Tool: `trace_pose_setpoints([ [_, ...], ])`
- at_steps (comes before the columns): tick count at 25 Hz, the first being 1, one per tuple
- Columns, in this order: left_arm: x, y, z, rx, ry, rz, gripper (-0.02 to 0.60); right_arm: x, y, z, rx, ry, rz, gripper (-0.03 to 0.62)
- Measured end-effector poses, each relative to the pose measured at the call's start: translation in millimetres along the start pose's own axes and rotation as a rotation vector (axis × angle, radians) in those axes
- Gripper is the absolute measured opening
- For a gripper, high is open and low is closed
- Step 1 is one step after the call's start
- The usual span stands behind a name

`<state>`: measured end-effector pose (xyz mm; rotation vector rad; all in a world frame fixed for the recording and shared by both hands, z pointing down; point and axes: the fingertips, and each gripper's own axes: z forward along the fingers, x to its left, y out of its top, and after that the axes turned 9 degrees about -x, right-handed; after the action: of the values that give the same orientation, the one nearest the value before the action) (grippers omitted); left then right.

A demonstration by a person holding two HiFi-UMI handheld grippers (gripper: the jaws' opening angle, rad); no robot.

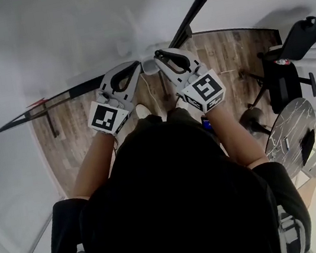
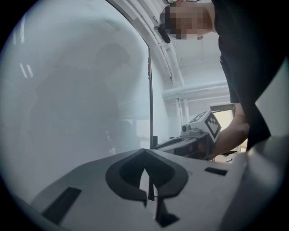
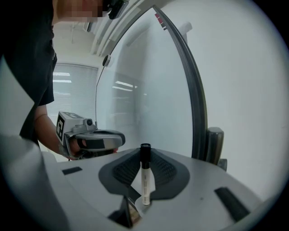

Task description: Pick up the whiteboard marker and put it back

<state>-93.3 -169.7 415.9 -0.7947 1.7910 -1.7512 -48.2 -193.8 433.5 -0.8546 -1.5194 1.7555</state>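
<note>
Marker (image 3: 145,180) stands clamped between fingers of right gripper (image 3: 145,152); left gripper (image 2: 145,152) fingers pressed together, empty.

Count of items on view.

- Claws: two, the left claw (image 2: 145,153) and the right claw (image 3: 144,155).
- Marker cubes: two, one per claw, the left cube (image 1: 108,116) and the right cube (image 1: 203,91).
- Whiteboard marker (image 3: 145,178): one, with one black cap.
- Persons: one, with two bare forearms in the head view.
- Office chair (image 1: 282,81): one, black.
- Round surface (image 1: 292,124): one, marble-patterned. At least two small items lie on it, one dark and one pale, both too small to identify.
- Dark upright frame post (image 3: 198,113): one, in the right gripper view.
- Board panels: the number cannot be fixed from these views.
</note>
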Motion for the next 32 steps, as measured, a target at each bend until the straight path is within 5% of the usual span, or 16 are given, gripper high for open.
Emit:
trace_pose_setpoints([
  [12,-9.3,27.4,0.8,-0.053,0.065,0.010,0.003,16.1,48.0,-17.4,-0.094,0.097,-0.023,0.064],
  [32,-52.5,90.6,18.7,-0.095,0.060,0.054,0.003,15.3,105.4,-66.7,-0.175,0.220,-0.014,0.064],
])
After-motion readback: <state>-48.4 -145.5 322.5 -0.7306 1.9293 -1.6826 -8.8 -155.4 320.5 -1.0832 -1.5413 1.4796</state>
